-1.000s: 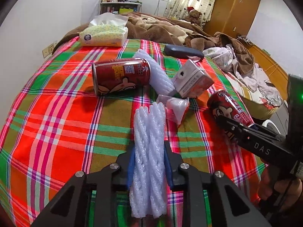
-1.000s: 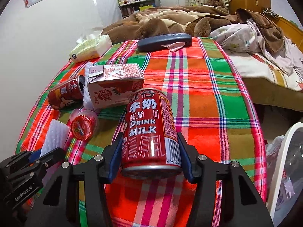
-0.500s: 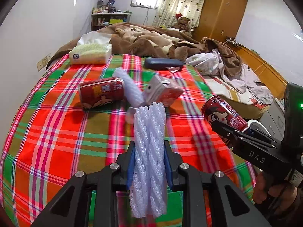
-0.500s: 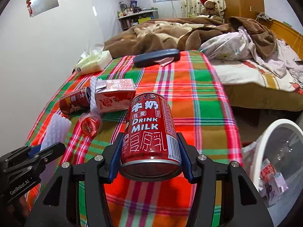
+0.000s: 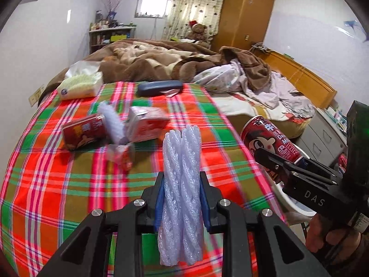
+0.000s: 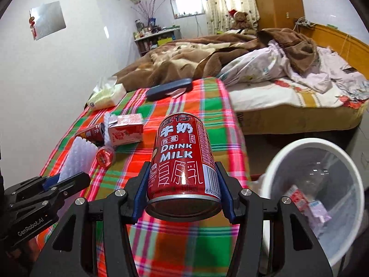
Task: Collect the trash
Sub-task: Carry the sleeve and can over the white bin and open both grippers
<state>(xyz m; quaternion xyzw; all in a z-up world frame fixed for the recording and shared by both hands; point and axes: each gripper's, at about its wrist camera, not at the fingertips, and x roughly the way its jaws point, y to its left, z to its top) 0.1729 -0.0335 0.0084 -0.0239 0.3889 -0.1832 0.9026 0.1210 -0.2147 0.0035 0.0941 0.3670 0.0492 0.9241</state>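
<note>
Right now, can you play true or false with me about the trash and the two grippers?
1. The right gripper holds a red milk can. True.
2. The left gripper is empty. False: it is shut on a white foam net sleeve.
3. The white trash bin already has some trash inside. True.
4. Nothing is left on the plaid blanket. False: another red can, a drink carton and a small jelly cup lie there.
5. The tissue pack sits in the bin. False: it lies at the blanket's far edge.
</note>
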